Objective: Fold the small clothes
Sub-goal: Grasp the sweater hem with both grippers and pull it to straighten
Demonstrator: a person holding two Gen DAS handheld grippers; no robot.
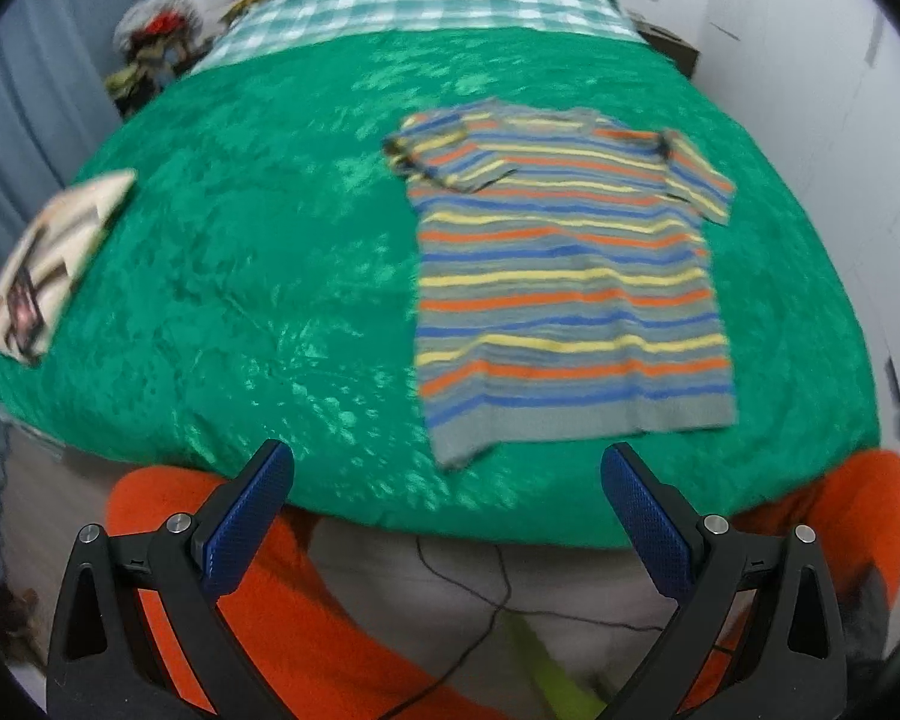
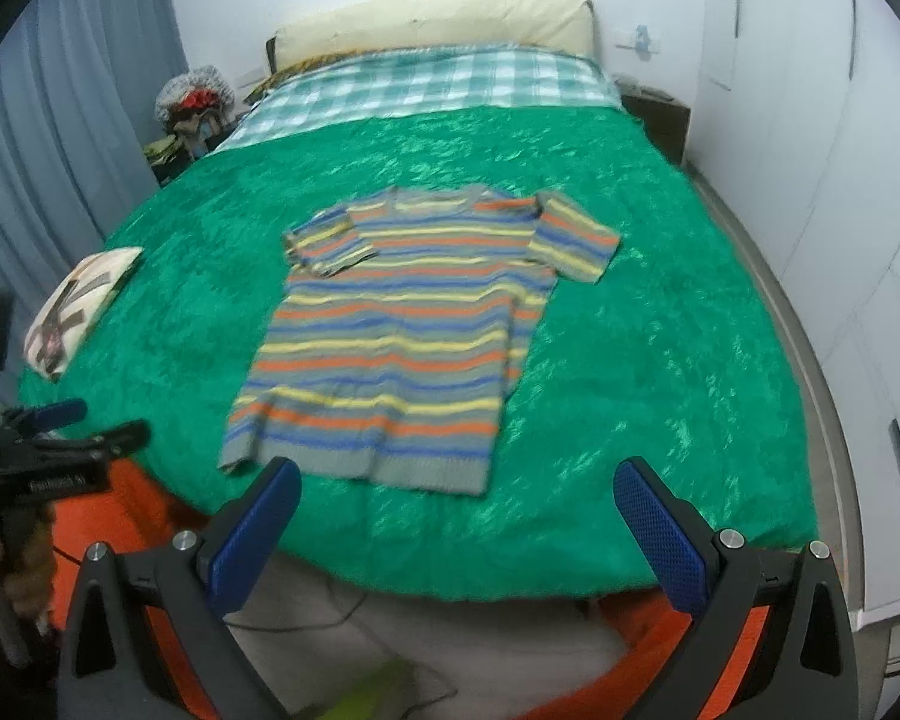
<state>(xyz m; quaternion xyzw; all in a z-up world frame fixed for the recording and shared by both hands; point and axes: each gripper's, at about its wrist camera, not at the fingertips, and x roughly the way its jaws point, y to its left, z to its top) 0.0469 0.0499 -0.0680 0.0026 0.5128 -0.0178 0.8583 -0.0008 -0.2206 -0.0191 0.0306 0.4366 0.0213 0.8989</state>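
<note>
Striped tee (image 2: 402, 330) flat on green bedspread (image 2: 660, 360); both grippers' fingers (image 1: 648, 522) wide apart, empty

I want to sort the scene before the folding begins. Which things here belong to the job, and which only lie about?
For the job:
striped shirt, spread flat
green bedspread under it
left gripper, right gripper, jaws open

Only lying about:
cushion
checked blanket
pillow

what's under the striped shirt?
The striped shirt lies flat on the green bedspread, which shows all around it. Whatever is directly beneath the shirt is covered. Both grippers hang open, short of it.
</note>
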